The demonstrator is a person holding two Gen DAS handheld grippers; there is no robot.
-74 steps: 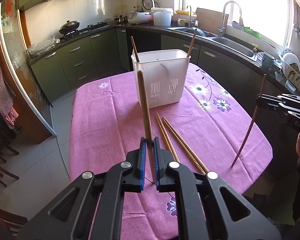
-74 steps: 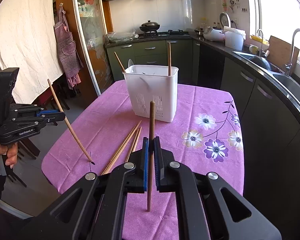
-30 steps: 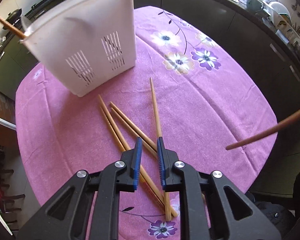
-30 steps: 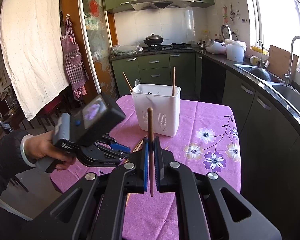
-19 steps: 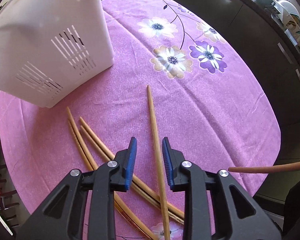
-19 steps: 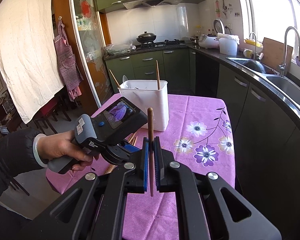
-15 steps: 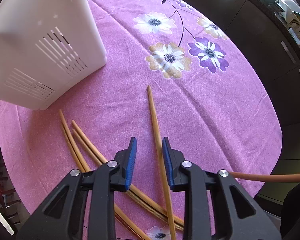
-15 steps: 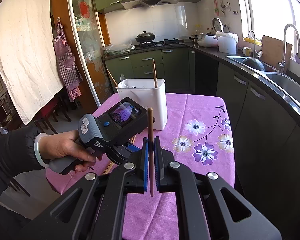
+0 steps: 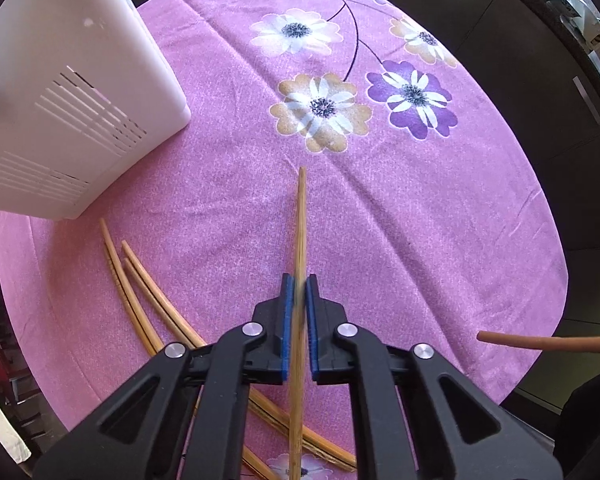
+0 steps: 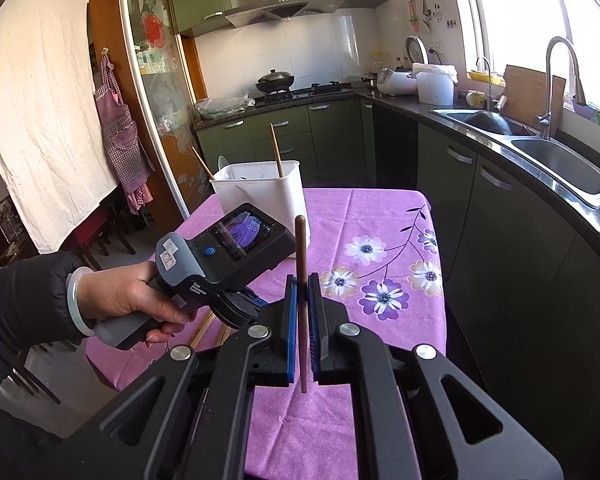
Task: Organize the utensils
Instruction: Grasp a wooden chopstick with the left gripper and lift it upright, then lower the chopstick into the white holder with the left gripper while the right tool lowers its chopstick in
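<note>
My left gripper (image 9: 298, 284) is shut on a light wooden chopstick (image 9: 300, 216) that lies on the purple flowered tablecloth (image 9: 420, 208). Several more chopsticks (image 9: 140, 292) lie to its left. The white slotted utensil holder (image 9: 60, 92) stands at the upper left; in the right wrist view the holder (image 10: 260, 188) has two chopsticks standing in it. My right gripper (image 10: 301, 280) is shut on a dark brown chopstick (image 10: 300, 248), held upright above the table's near edge. That chopstick's end (image 9: 540, 340) shows at the right in the left wrist view.
The left hand-held gripper body (image 10: 220, 264) and the person's hand sit just left of my right gripper. Dark kitchen cabinets (image 10: 500, 220), a counter and a sink (image 10: 548, 152) run along the right. The table edge (image 9: 556, 280) drops off at the right.
My left gripper has dropped the chopstick it held, come down over the table and shut on the single light chopstick. My right gripper keeps its dark chopstick.
</note>
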